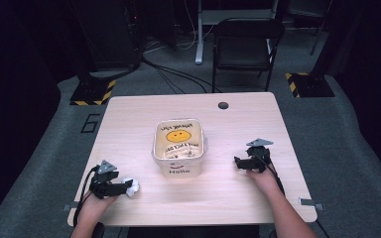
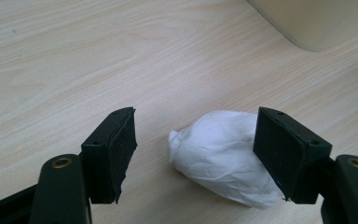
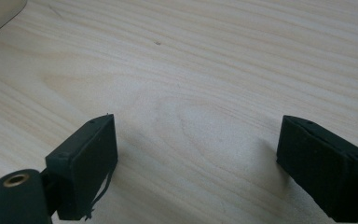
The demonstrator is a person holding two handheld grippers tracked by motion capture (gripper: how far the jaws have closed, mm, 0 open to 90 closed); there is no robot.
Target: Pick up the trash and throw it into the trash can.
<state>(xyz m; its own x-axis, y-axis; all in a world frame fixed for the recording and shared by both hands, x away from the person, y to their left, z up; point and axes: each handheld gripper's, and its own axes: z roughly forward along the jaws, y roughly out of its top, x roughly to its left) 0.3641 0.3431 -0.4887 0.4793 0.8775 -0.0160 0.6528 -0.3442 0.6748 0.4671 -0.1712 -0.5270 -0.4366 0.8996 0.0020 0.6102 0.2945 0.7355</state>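
Observation:
A crumpled white paper wad [image 2: 219, 154] lies on the wooden table [image 1: 129, 124] near its front left corner, also seen from above as the wad [image 1: 133, 187]. My left gripper [image 1: 128, 188] lies low on the table, pointing right, its jaws on either side of the wad. In the left gripper view the left gripper [image 2: 196, 119] is open: the right pad [image 2: 284, 154] rests against the wad, the left pad [image 2: 116, 149] stands clear of it. My right gripper [image 1: 237, 162] rests at the right, pointing left. The right gripper [image 3: 196, 130] is open over bare wood.
A white bin [image 1: 155, 145] with a smiley face inside and "Hello" on its front stands mid-table between the grippers; its corner [image 2: 307, 23] shows beyond the wad. A cable hole [image 1: 222, 105] sits near the far edge. A black chair [image 1: 245, 42] stands behind the table.

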